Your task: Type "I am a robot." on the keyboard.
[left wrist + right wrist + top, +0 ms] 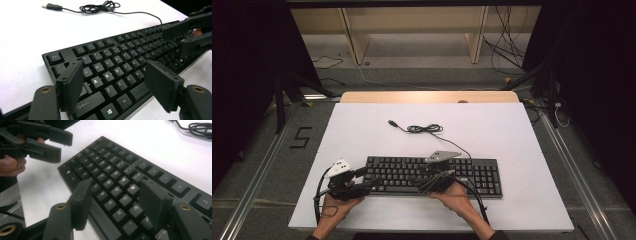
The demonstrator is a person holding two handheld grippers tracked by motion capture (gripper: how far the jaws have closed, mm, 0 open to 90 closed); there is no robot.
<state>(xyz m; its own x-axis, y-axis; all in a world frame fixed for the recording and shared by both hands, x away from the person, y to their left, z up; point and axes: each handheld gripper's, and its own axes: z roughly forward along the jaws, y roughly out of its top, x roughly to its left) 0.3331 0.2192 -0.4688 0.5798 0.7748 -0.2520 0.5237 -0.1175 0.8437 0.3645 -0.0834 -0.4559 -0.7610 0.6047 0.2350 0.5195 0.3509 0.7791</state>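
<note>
A black keyboard (432, 175) lies on the white board, near its front edge. Its cable runs back to a loose coil (424, 129) and ends in a USB plug (393, 123). My left gripper (369, 177) is open over the keyboard's left end. In the left gripper view the left gripper (113, 67) has its jaws spread above the letter keys (120, 65), holding nothing. My right gripper (416, 181) points left over the keyboard's middle. The right gripper view shows the right gripper (116, 185) open above the keys (112, 170). The two grippers face each other: the right gripper (181, 37) and the left gripper (62, 145) are apart.
The white board (512, 150) covers a wooden table (427, 96) and has bare room behind and to the right of the keyboard. Beyond the table stand wooden shelf legs (354, 40) and floor cables (507, 50). A "5" mark (301, 137) is on the floor at left.
</note>
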